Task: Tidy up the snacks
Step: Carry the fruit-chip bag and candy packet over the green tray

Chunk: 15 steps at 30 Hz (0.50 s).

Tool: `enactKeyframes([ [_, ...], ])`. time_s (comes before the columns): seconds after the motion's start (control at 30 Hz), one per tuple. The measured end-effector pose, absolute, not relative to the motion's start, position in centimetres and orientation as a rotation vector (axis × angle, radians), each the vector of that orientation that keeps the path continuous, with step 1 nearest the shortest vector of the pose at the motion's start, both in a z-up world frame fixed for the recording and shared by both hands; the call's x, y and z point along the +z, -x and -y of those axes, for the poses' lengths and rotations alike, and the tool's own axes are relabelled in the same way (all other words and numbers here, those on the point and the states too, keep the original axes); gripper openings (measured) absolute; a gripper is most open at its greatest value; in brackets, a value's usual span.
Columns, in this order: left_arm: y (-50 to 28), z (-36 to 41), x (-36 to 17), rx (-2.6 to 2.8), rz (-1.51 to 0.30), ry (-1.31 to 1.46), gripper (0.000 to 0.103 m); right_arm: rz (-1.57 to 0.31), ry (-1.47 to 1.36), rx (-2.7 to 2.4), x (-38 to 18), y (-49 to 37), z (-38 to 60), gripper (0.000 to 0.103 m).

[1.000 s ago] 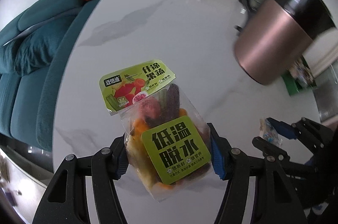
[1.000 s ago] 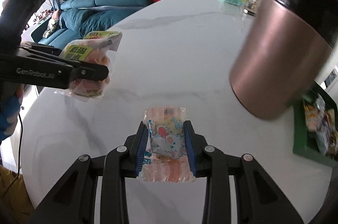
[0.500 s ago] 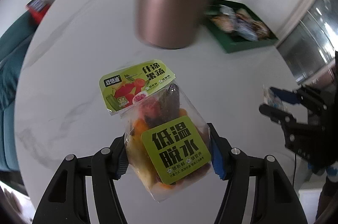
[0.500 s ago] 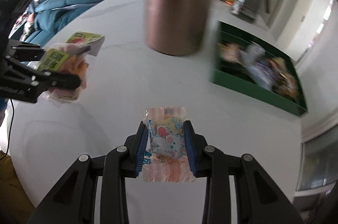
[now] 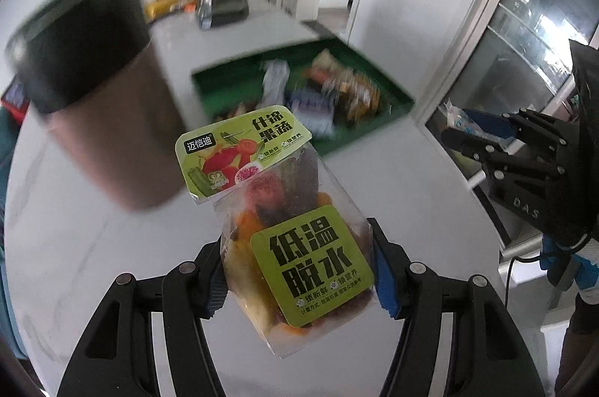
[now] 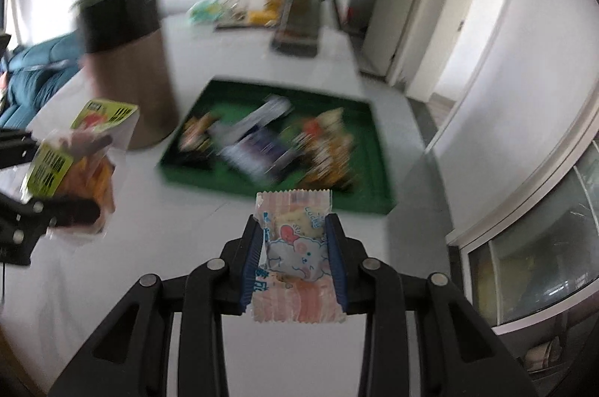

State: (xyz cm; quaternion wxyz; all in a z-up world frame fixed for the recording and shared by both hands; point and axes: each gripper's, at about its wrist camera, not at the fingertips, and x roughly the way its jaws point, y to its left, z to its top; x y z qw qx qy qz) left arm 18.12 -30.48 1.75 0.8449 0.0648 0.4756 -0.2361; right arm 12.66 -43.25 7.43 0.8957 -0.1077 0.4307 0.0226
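Where a second ago I saw only the teal sofa and the copper-coloured cylindrical bin with the black lid point(image 5: 93, 97), both cameras have swung round and the green rectangular tray point(image 6: 368, 150) now sits ahead on the white marble counter point(image 5: 112, 266), with the bin to its left.

My left gripper point(image 5: 299, 269) keeps its jaws clamped on the clear bag of mixed dried fruit and vegetable crisps point(image 5: 288, 210), held above the counter. Its green header reads 迈恺迪 and 什锦果蔬; the square label reads 低温脱水.

My right gripper point(image 6: 294, 260) stays closed on the small pink-striped snack packet with a cartoon elephant point(image 6: 294, 247), also in the air, short of the tray. I can read no writing on it.

The tray holds a heap of wrapped snacks, too blurred to name.
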Motion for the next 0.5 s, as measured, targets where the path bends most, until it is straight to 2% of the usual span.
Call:
enactKeyframes([
  [0.23,-25.4,35.0,2.8,-0.402,-0.955,-0.106,0.058,-0.803,0.187,0.021,9.1,-20.3,47.5,0.062],
  [0.5,-33.8,36.0,-0.3,-0.224,-0.958,-0.089,0.058,-0.793,0.126,0.05,5.8,-28.1,49.0,0.062],
])
